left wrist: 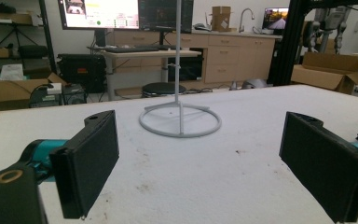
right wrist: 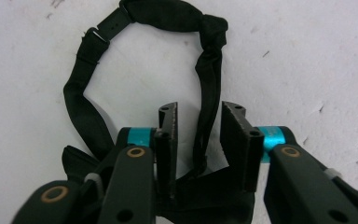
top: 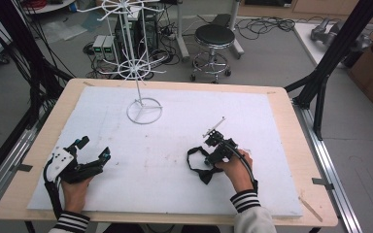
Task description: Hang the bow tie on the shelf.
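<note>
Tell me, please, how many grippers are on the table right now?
2. The left gripper rests near the table's front left edge, jaws wide apart. The right gripper is at front centre-right, its jaws either side of a black strap lying on the white mat.

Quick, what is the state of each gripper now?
Left gripper: open wide, holding nothing.
Right gripper: partly open, jaws either side of the black strap, not yet closed on it.

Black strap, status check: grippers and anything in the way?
Right gripper open astride black strap, not clamped. Left gripper open, idle. White stand far off, path clear.
</note>
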Action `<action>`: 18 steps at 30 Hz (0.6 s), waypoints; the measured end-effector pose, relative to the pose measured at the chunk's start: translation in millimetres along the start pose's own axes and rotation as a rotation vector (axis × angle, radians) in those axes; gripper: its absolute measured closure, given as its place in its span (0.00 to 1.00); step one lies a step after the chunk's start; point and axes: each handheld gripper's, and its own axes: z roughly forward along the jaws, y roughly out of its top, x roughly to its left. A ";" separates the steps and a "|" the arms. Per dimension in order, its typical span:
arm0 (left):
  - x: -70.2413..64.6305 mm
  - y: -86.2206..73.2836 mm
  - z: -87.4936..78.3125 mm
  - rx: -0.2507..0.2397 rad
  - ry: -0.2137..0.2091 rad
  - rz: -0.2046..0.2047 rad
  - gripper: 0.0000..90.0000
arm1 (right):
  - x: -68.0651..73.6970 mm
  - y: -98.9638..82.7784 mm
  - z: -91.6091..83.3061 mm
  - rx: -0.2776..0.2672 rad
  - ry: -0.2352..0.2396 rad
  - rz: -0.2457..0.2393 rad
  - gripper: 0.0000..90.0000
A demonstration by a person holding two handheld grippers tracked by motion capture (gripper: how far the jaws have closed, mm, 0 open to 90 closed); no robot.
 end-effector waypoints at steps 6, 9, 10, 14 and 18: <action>0.1 0.0 0.2 0.001 -0.001 -0.002 0.14 | 0.7 -0.6 1.0 0.001 -0.019 0.004 0.95; 0.0 0.0 0.2 0.001 0.000 -0.002 0.13 | 1.6 -0.7 0.7 0.003 -0.021 0.012 0.96; 0.0 0.0 0.1 0.001 -0.001 -0.001 0.13 | 1.7 -0.8 0.7 0.002 -0.021 0.014 0.96; 0.0 0.0 0.1 0.001 -0.001 -0.001 0.13 | 1.6 -1.5 -1.0 -0.021 -0.027 0.012 0.96; -0.1 0.0 0.2 0.001 -0.001 -0.001 0.13 | 2.0 -2.4 -6.1 -0.066 -0.012 0.018 0.97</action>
